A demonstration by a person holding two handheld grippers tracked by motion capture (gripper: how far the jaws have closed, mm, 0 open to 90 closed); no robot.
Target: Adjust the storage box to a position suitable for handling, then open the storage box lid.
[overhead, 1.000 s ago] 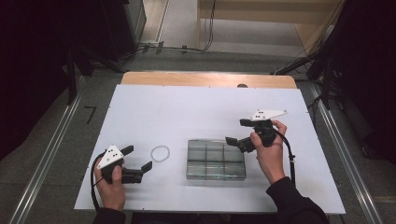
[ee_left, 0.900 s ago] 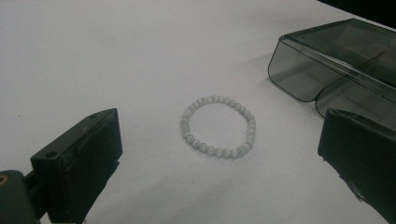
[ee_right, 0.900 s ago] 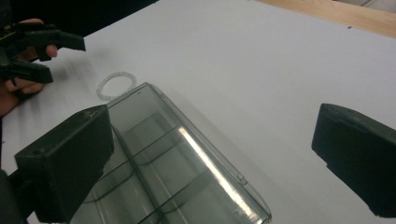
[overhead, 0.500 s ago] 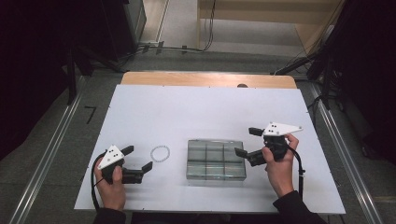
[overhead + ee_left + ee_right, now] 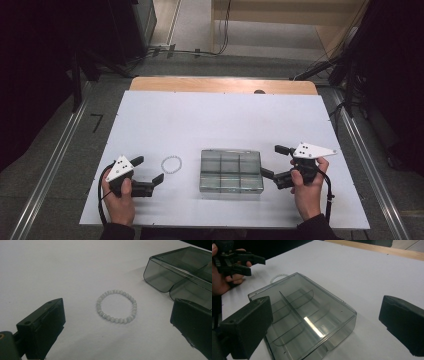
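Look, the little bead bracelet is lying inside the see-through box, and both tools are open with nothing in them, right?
Not quite. The bead bracelet lies on the white table, outside the see-through box, between it and the left tool. The left gripper view shows it clearly. The rest holds: the left tool and the right tool are both open with nothing in them.

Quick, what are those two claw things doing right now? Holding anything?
Left gripper: open, holding nothing, jaws apart facing the bead bracelet.
Right gripper: open, holding nothing, jaws apart facing the clear divided box.
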